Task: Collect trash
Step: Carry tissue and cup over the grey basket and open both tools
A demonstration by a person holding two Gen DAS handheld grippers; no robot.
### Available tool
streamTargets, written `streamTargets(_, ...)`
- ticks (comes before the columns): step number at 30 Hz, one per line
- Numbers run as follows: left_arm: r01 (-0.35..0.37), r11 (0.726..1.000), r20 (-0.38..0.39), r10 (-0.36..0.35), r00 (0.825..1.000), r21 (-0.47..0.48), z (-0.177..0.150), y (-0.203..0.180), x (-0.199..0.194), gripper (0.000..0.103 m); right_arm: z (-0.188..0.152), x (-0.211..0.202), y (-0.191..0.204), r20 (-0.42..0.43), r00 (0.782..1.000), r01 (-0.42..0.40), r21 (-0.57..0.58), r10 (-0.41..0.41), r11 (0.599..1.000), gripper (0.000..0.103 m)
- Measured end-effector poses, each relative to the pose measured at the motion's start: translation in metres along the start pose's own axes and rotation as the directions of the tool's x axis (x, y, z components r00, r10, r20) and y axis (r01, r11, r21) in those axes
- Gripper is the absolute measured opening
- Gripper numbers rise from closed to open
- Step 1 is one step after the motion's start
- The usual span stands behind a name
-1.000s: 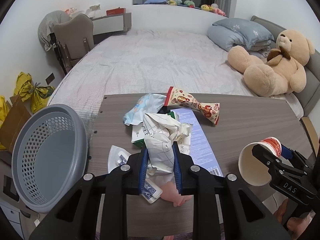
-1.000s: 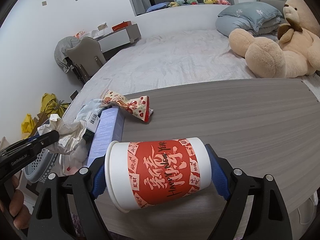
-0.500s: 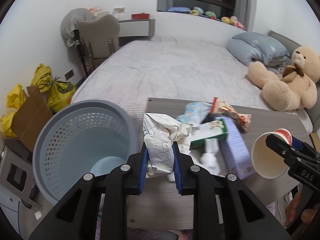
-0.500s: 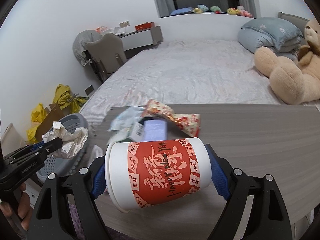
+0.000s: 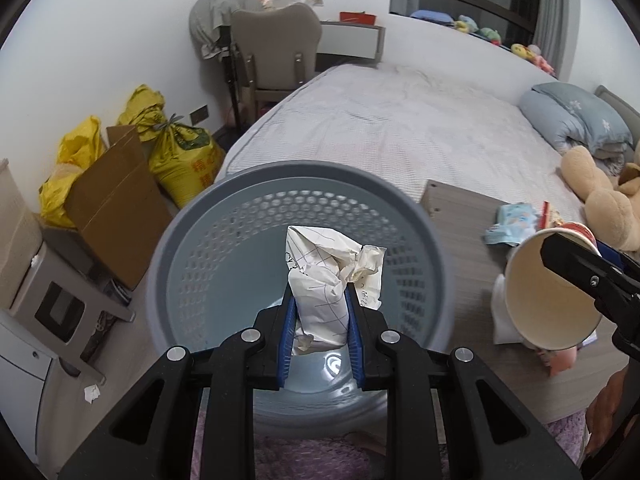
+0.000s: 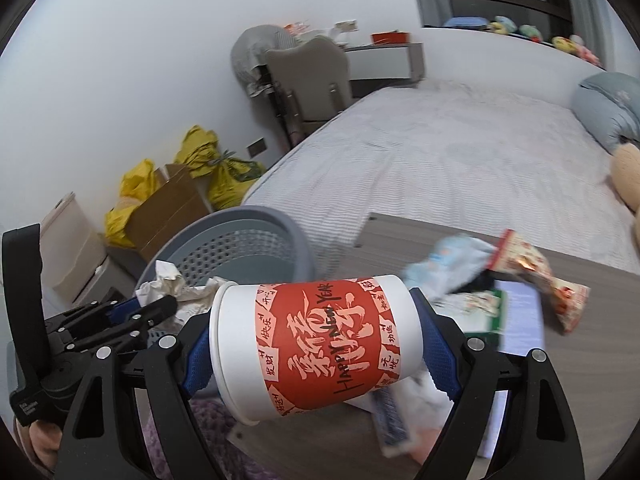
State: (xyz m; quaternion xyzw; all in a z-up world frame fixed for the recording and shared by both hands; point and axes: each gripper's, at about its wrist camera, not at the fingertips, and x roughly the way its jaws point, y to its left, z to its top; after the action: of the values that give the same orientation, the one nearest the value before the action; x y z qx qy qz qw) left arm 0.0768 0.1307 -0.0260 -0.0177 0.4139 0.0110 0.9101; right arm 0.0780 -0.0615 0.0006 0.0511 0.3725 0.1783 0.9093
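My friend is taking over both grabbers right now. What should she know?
Left gripper: shut on the crumpled paper, above the open grey basket.
Right gripper: shut on the red-and-white paper cup, lying sideways, beside the basket.
Done: both pieces picked up; no trash visible in the basket.
Left: drop both in, then collect the wrappers and boxes on the table.
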Motion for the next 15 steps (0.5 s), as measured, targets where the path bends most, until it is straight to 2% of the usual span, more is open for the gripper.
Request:
streamTargets(8, -0.014, 0.999, -0.029, 0.012, 1.000, -0.051, 0.005, 0.036, 0.017, 0.023, 0.016, 0.047, 0.047, -0.062, 0.996, -0.067, -0.065, 0.063, 0.996, 0.081)
streamTargets(15, -0.042, 0.996, -0.048, 0.039, 0.998, -0.080, 0.010, 0.056, 0.026, 0.023, 0.023, 0.075, 0.063, -0.102, 0.991, -0.096, -0.098, 0.086, 0.991, 0.081)
